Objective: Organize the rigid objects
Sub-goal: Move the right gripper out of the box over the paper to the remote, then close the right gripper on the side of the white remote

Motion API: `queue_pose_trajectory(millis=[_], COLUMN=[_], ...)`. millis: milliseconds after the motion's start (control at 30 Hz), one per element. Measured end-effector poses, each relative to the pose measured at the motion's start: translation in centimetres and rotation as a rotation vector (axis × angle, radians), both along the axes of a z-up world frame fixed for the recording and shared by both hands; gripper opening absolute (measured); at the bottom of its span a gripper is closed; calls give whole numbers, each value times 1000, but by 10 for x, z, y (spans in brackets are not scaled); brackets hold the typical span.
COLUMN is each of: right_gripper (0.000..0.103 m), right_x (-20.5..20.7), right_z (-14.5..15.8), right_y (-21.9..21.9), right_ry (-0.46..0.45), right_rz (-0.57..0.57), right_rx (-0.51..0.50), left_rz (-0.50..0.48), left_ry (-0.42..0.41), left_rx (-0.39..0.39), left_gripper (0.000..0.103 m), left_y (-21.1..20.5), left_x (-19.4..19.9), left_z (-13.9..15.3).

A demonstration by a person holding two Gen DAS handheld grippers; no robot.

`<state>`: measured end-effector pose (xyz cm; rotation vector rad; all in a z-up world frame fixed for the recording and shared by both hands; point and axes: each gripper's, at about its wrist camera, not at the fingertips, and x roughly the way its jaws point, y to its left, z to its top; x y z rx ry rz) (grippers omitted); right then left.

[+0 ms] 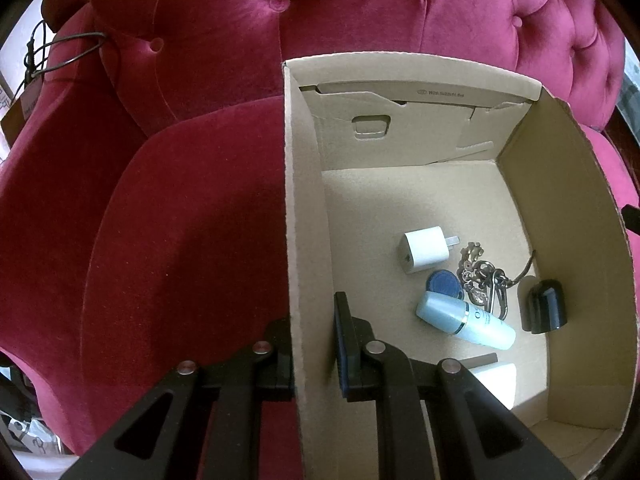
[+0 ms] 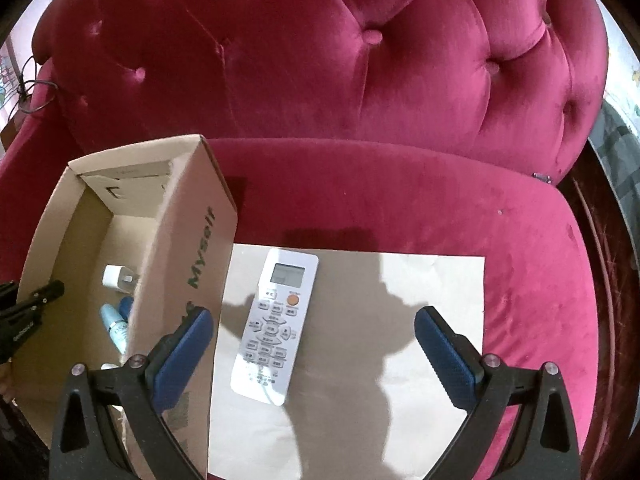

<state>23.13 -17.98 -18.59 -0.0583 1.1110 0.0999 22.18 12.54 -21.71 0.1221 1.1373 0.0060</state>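
A white air-conditioner remote (image 2: 276, 326) lies face up on a beige paper sheet (image 2: 420, 300) on the red velvet sofa (image 2: 360, 80), between the wide-open jaws of the right gripper (image 2: 314, 354). The left gripper (image 1: 314, 354) clamps the cardboard box (image 1: 308, 220) wall; inside lie a charger (image 1: 420, 257), keys (image 1: 482, 280) and a blue bottle (image 1: 464, 320).

white object (image 1: 494, 384) half hidden behind left gripper (image 1: 316, 360) fingers

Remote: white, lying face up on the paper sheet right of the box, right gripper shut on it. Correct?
Not quite. The right gripper is open: its blue pads stand wide apart on either side of the remote, touching nothing, as the right wrist view shows. The rest holds: it is white and lies face up on the paper sheet, right of the cardboard box.
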Motion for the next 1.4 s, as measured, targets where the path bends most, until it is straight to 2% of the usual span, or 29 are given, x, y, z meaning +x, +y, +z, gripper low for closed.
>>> queue_pose_trajectory(millis=[133,200,533,733,800,1133,1167,1233,1267,1300,1333,1367,1400], right_gripper=[100,92,82,81,77,77,75,64,52,44,30,25,24], right_x=[6,7,20,26,27,34,34,33,29,27,26,25,24], right_z=[-13,-20,-49,-62,-66,-80,-80,-80,-78,-78,-77,-77,-78], right_y=[1,3,8,5,5,-6,-7,-4,1,5,9,15,16], right_ry=[24,38,88,120,131,169,170,166,163,165,169,173,175], right_rz=[5,9,0,-12,-4,5,9,30,55,73,88,105,112], right_rx=[7,6,25,31,35,67,67,70,69,69,70,61,59], left_rz=[-1,-1,-4,-4,-4,-4,-4,-3,-4,-4,-4,-4,-4], left_ry=[1,0,1,1,1,1,1,1,1,1,1,1,1], left_rx=[0,1,-2,-4,-4,-2,-1,-2,-1,-1,-1,-1,1], left_gripper=[15,15,15,15,15,15,15,15,15,15,15,15,15], left_y=[-1,-1,-1,0,0,-1,-1,-1,-1,-1,-1,-1,-1], left_x=[0,0,0,0,0,0,0,0,0,0,0,0,0], left_z=[-1,-1,-2,-2,-3,-4,-4,-4,-4,-4,-4,-4,-4])
